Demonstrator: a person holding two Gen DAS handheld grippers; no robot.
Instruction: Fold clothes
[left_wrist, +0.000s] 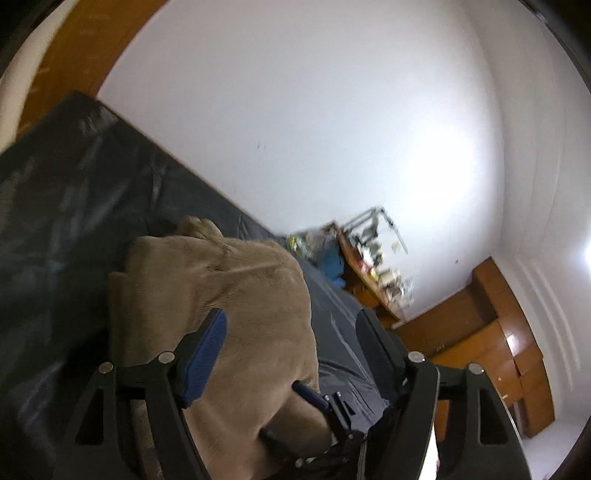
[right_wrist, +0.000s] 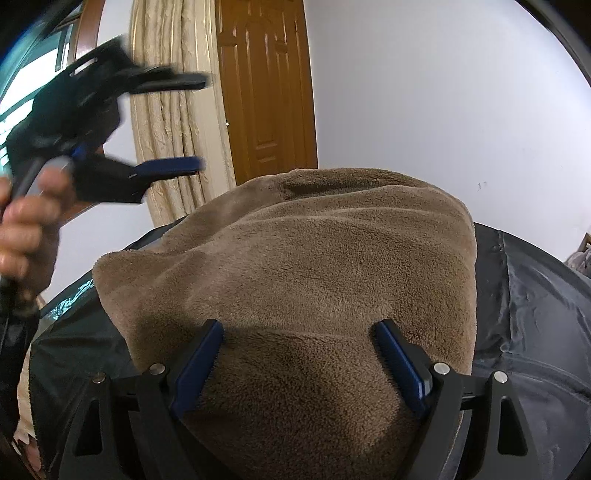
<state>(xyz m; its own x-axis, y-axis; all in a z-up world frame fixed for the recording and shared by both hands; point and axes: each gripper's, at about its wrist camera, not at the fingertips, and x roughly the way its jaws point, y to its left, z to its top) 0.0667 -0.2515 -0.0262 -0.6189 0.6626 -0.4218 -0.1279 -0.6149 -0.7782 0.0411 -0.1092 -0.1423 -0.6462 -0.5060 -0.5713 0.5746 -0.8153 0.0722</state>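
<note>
While jaws gape, brown garment (right_wrist: 295, 266) beneath.

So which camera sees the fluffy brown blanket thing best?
The right wrist view. The fluffy brown folded cloth fills the middle of that picture, sharp, with its folds and edges clear on the dark sheet. The left wrist view shows it tilted, blurred and partly hidden by gripper parts.

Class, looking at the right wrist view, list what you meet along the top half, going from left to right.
Person's hand → left gripper → cream curtain → wooden door → white wall.
</note>
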